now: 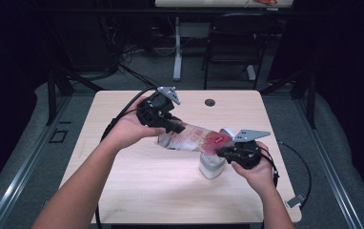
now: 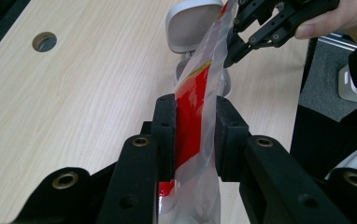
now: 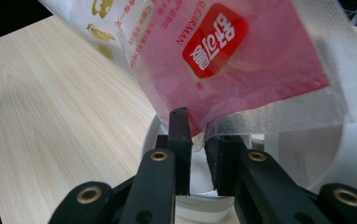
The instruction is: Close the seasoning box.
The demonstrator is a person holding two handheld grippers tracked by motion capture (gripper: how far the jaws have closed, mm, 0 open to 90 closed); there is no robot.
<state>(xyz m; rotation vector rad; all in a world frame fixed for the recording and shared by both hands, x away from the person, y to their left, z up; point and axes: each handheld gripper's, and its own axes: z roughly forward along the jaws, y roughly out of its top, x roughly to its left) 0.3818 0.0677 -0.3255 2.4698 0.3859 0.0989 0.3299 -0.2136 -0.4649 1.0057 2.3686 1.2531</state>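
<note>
Pouch (image 1: 194,138) of thin clear film, red label, slung between both grippers above surface (image 1: 137,191), mouth end tilted over white container (image 1: 212,167) at 4 o'clock of surface centre. Left hand-held gripper (image 2: 193,135) clamped across pouch's tail end; right hand-held gripper (image 3: 196,140) pinching lower corner of mouth end, bite shallow. Risks: slick film slipping from that corner pinch, dropping mouth outside rim and spilling contents; a tug toppling container, light-looking, smooth plastic, rounded, hinged lid (image 2: 190,23) open. Film crinkled, glossy, limp. Surface pale wood-grain laminate, matte.
</note>
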